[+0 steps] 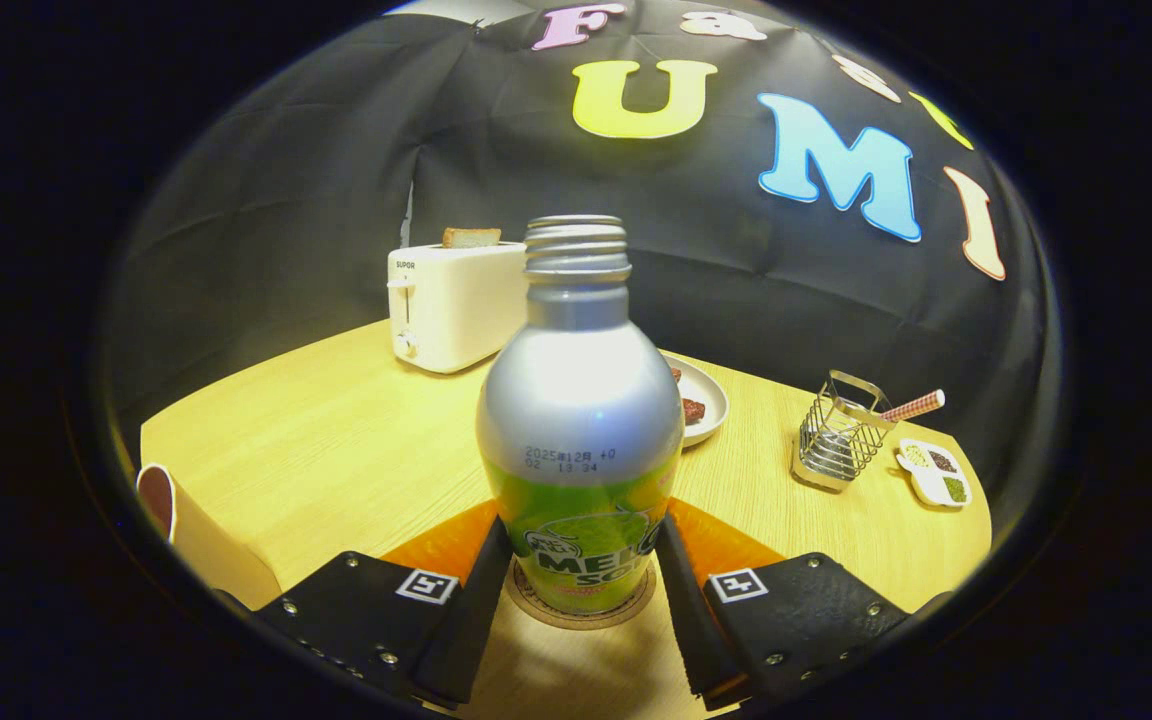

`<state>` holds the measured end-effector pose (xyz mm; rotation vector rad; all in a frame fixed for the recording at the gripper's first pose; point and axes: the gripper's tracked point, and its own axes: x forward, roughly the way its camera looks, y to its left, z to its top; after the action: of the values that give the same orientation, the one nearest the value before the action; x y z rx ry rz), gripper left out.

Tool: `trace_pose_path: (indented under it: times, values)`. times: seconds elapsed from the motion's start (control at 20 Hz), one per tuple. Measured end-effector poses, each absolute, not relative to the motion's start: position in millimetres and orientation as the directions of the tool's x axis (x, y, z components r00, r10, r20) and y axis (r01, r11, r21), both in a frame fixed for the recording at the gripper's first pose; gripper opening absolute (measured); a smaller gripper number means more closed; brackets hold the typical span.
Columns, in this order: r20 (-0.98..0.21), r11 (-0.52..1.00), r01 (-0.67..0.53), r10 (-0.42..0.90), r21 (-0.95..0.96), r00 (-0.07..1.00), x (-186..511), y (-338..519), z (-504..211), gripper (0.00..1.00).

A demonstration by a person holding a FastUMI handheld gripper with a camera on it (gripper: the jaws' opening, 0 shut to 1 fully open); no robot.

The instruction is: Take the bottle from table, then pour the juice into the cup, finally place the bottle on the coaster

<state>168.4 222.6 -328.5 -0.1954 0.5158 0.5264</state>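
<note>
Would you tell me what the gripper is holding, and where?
The gripper flanks the bottle at its lower body, over the coaster; a firm clamp cannot be told.

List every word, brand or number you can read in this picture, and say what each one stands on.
"SUPOR": on the toaster.
"2025", then blurred stamped figures: on the bottle, on its bare shoulder.
"MELO", cut off at the side: on the bottle's label; the smaller print is unreadable.
The tool carries square markers, no words; its fingers flank the bottle on the coaster, and the grip is unclear.
</note>
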Motion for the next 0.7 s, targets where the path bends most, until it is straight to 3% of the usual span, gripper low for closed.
trace_pose_path:
  times: [0.3,0.4,0.7]
  values:
    - [-0.518,0.864,-0.503,0.420,-0.021,0.745,168,221,-329,0.81]
    - [-0.517,0.867,-0.498,0.418,-0.017,0.747,168,218,-326,0.99]
    - [-0.511,0.883,-0.470,0.401,-0.006,0.760,157,206,-297,0.99]
